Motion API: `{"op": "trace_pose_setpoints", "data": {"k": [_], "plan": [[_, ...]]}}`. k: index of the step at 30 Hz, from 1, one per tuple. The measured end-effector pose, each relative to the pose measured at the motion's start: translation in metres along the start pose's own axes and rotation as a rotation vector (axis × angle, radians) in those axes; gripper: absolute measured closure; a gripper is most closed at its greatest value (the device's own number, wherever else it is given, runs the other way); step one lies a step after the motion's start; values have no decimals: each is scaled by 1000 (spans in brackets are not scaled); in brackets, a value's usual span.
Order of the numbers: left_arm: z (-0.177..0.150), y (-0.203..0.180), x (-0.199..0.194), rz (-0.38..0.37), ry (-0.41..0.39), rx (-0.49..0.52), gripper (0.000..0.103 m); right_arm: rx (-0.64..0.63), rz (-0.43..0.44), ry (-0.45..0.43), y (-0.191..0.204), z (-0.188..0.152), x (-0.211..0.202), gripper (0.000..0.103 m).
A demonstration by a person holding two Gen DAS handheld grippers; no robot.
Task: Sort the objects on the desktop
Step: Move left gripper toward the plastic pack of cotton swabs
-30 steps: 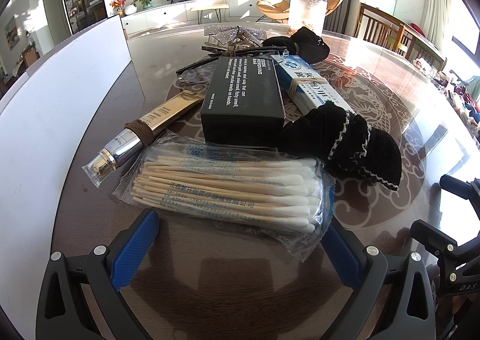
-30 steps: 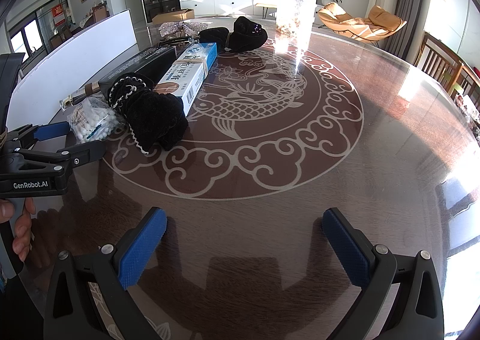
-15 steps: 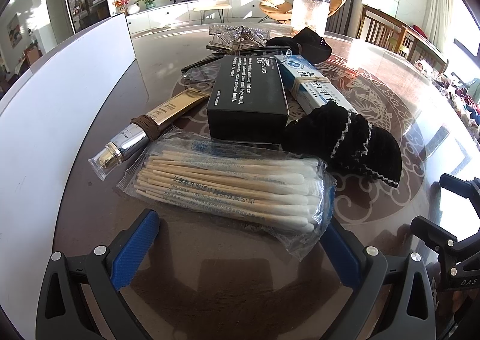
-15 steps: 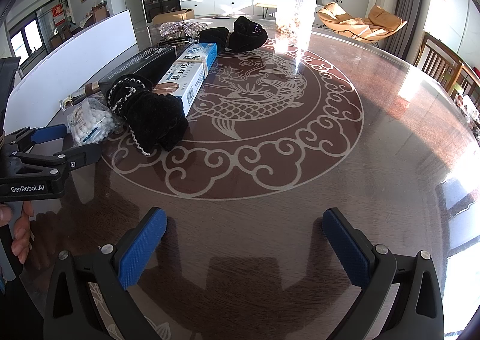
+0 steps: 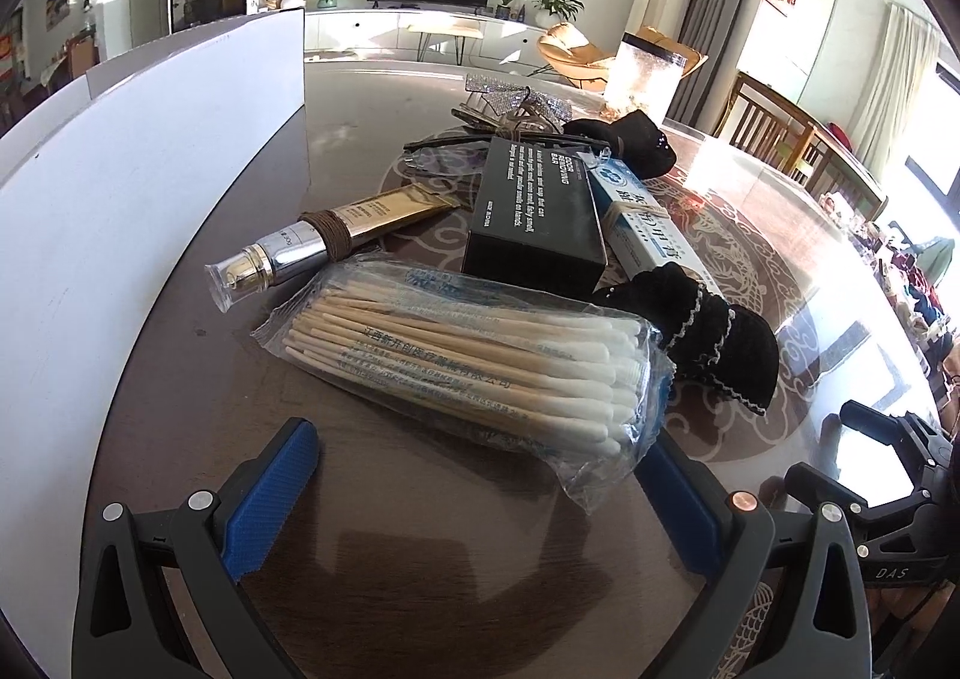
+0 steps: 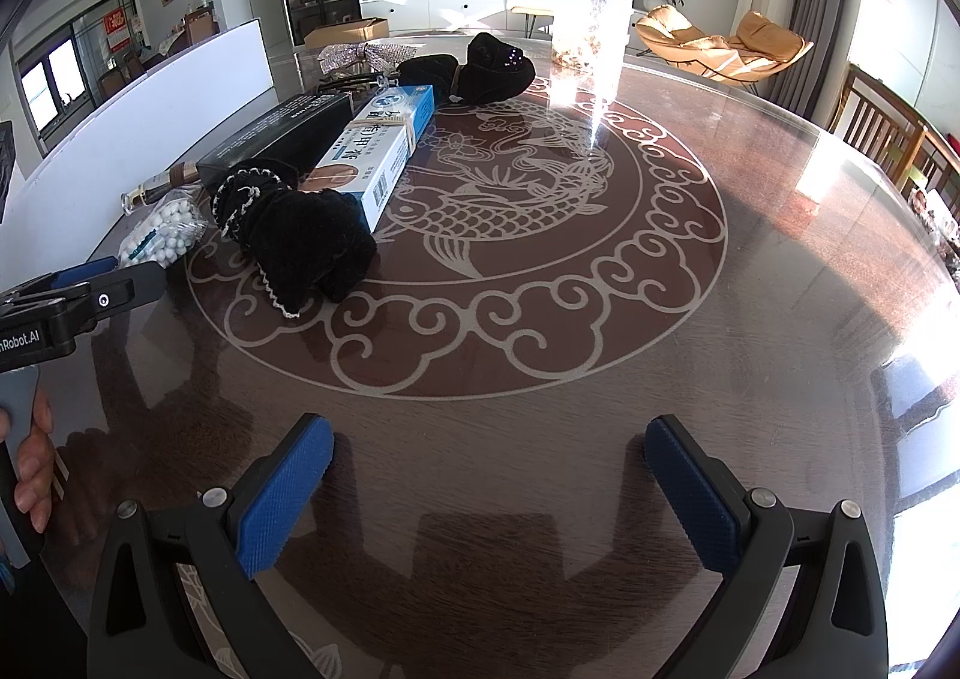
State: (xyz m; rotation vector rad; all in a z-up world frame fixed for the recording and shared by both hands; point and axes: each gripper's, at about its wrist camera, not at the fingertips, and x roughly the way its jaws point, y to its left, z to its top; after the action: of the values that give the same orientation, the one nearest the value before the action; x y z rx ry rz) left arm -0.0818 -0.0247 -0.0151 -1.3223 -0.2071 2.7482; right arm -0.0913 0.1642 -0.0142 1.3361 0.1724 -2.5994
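I held the left gripper [image 5: 480, 490] wide open, empty, just short of the cotton swab pack [image 5: 474, 361] on the table [image 5: 420, 559]; my right gripper [image 6: 489, 484] hovered open, empty, over bare tabletop.

Bright daylight from right, glare on table [image 6: 810, 211] (glossy), fisheye-bent edges, sharp focus

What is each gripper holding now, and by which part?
Nothing. The left gripper is open before the bag of cotton swabs; the right gripper is open over bare table.
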Motion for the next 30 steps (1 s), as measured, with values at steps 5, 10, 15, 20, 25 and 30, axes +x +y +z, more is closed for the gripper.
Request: {"op": "trace_pose_setpoints", "data": {"k": [5, 10, 15, 20, 25, 30], "plan": [[-6, -6, -8, 24, -13, 45, 0, 0, 0, 0, 0, 0, 0, 0], [-3, -8, -20, 10, -32, 49, 0, 0, 0, 0, 0, 0, 0, 0], [25, -15, -26, -27, -67, 24, 0, 0, 0, 0, 0, 0, 0, 0], [48, -33, -11, 24, -39, 86, 0, 0, 0, 0, 0, 0, 0, 0], [43, -38, 6, 27, 18, 85, 0, 0, 0, 0, 0, 0, 0, 0], [34, -38, 9, 39, 35, 96, 0, 0, 0, 0, 0, 0, 0, 0]]}}
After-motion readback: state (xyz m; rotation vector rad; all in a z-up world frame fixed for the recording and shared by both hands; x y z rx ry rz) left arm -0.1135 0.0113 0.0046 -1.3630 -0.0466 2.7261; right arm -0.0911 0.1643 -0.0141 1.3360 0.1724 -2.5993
